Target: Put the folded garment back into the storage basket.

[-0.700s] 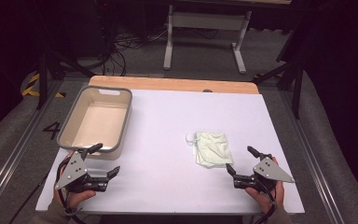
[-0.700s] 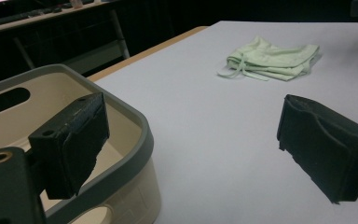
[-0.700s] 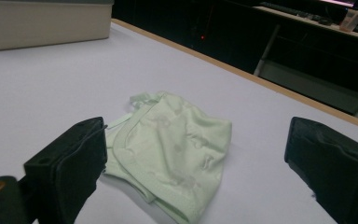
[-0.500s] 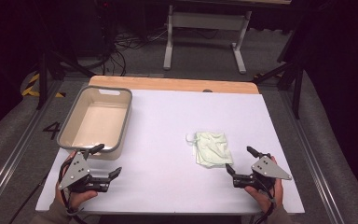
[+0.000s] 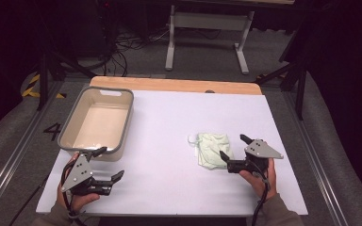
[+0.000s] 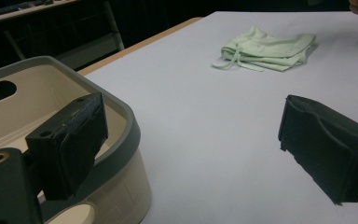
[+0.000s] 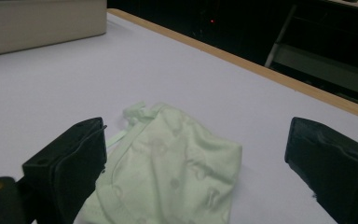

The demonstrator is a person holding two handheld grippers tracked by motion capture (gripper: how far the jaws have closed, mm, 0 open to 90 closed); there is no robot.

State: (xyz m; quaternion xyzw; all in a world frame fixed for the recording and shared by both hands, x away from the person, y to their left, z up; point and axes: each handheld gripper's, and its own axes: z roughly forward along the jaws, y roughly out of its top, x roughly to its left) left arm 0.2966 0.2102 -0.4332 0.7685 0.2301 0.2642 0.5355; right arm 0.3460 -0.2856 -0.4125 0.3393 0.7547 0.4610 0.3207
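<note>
At the near edge of the tabletop [image 5: 169,179], I hold both grippers low, each with its jaws spread wide and nothing between them. My left gripper [image 5: 102,165] sits at the near left corner, just beside the near end of the beige tub [image 5: 122,136]; in the left gripper view one jaw overlaps the tub's grey rim [image 6: 130,126], though I cannot tell whether they touch. My right gripper [image 5: 234,147] is at the near right, jaws open towards the pale green folded cloth [image 5: 213,149]. In the right gripper view the cloth [image 7: 168,182] lies between the jaws and slightly ahead, with a thin tie or strap trailing from its far left corner.

Farther out, the tub is empty and stands along the left side, well apart from the cloth. Beyond that a bare wooden strip [image 5: 174,84] borders the far edge.

Judgement: the step in hand is the approach to the cloth, with no grasp yet made. The next move calls for lowering the right jaws onto the near fold and closing on enough layers that the cloth lifts whole and does not unfold.

Against the earlier frame, the right gripper has edged forward, closer to the cloth. The left gripper, tub and cloth are much as they were.
</note>
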